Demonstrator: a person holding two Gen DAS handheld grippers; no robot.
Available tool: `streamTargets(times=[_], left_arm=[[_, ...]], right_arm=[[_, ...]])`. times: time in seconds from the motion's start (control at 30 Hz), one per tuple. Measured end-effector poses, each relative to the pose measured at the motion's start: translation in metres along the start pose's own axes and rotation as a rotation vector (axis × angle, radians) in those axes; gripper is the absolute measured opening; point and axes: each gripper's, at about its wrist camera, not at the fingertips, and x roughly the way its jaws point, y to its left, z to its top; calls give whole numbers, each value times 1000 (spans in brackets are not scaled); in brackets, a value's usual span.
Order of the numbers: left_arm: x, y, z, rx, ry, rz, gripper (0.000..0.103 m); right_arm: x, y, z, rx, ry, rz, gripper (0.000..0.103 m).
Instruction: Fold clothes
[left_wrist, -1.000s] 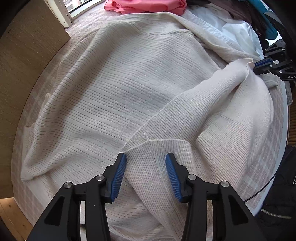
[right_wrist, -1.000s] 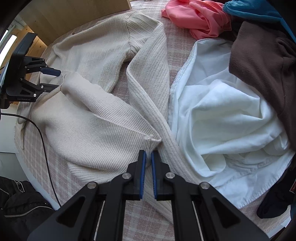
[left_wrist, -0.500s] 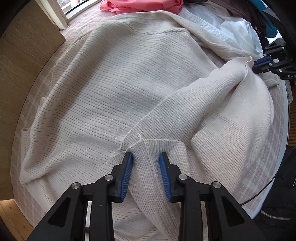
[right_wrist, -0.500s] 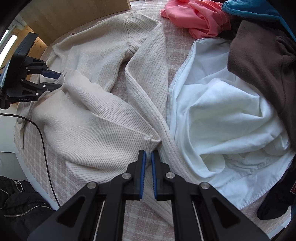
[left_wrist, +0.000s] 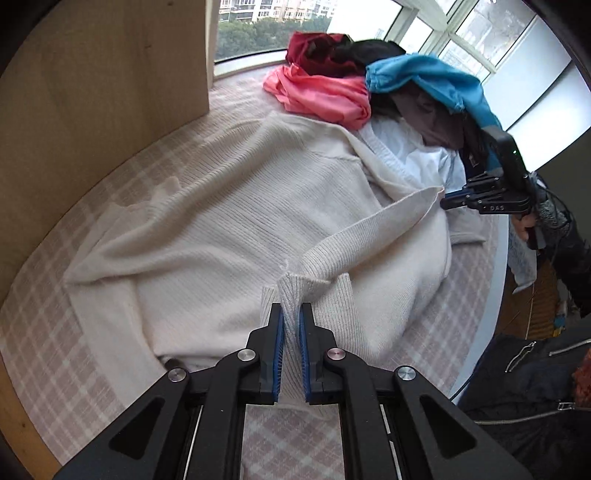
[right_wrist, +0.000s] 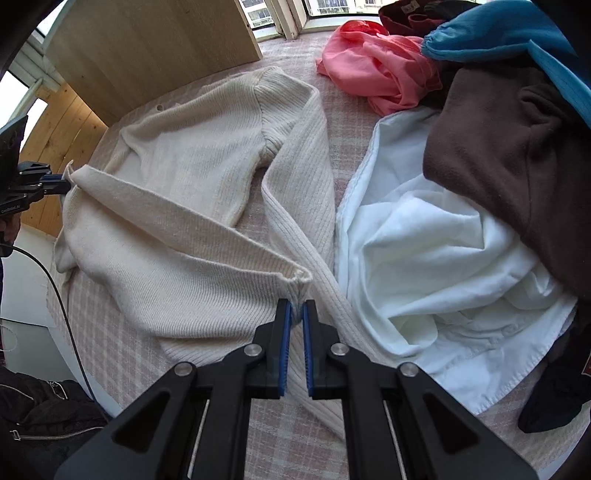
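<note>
A cream ribbed sweater (left_wrist: 236, 206) lies spread on a pink plaid cloth (left_wrist: 74, 332). My left gripper (left_wrist: 290, 314) is shut on one corner of its hem. My right gripper (right_wrist: 295, 312) is shut on the other hem corner; it also shows in the left wrist view (left_wrist: 448, 197). The hem edge (right_wrist: 177, 221) stretches lifted between the two grippers, above the sweater body (right_wrist: 207, 147). One sleeve (right_wrist: 306, 206) runs down the sweater's right side. The left gripper shows at the left edge of the right wrist view (right_wrist: 64, 184).
A pile of clothes lies to the right: a white shirt (right_wrist: 436, 258), a brown garment (right_wrist: 509, 155), a pink one (right_wrist: 376, 70) and a blue one (right_wrist: 509, 33). A wooden panel (left_wrist: 92, 92) stands at the back left. The table edge (left_wrist: 495, 295) runs nearby.
My left gripper has shut on the hem corner and lifted it. The right gripper stays shut on its corner and has risen too, so the hem now hangs taut between them.
</note>
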Motion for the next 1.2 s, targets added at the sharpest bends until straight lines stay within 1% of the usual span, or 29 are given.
streamTargets(times=[0.03, 0.1, 0.13, 0.17, 0.2, 0.27, 0.33, 0.4, 0.47, 0.57, 0.63, 0.77, 0.8, 0.87, 0.97, 1.1, 1.17, 1.2], left_arm=[[-8, 4, -2, -16, -18, 7, 5], [-9, 7, -9, -14, -21, 11, 5], [-3, 10, -13, -14, -6, 22, 5], [5, 13, -16, -22, 21, 45, 5], [11, 17, -19, -38, 33, 44, 5], [20, 25, -26, -77, 30, 3, 5], [33, 29, -29, -95, 39, -8, 5], [44, 33, -30, -100, 59, -11, 5], [54, 35, -31, -99, 80, -11, 5], [62, 35, -29, -89, 98, -12, 5], [64, 34, -27, -81, 105, -17, 5], [70, 35, -26, -74, 123, -18, 5], [71, 36, -26, -74, 127, -16, 5], [73, 38, -27, -76, 133, -16, 5], [76, 39, -28, -79, 141, -14, 5], [77, 38, -29, -76, 149, -18, 5], [78, 38, -29, -70, 152, -15, 5], [78, 38, -29, -70, 152, -15, 5]], right_arm=[[-2, 13, 3, -10, -6, 1, 7], [-3, 22, 7, -39, -14, 3, 7], [2, 26, 11, -46, -9, 3, 7], [12, 21, 18, -45, 10, 10, 7], [22, 19, 23, -34, 23, 16, 7], [41, 18, 31, -8, 47, 27, 7], [49, 14, 33, 18, 46, 62, 7], [53, 13, 36, 18, 29, 89, 8], [56, 15, 38, -4, 20, 76, 9], [60, 20, 42, -44, 29, 46, 9], [64, 25, 46, -65, 33, 44, 11], [71, 31, 54, -96, 47, 20, 26], [74, 30, 55, -95, 56, 22, 27], [79, 28, 57, -89, 81, 33, 28], [81, 34, 59, -106, 92, 33, 28], [65, 42, 64, -106, 61, 74, 28], [66, 41, 67, -101, 68, 68, 29], [69, 40, 68, -98, 79, 49, 29]])
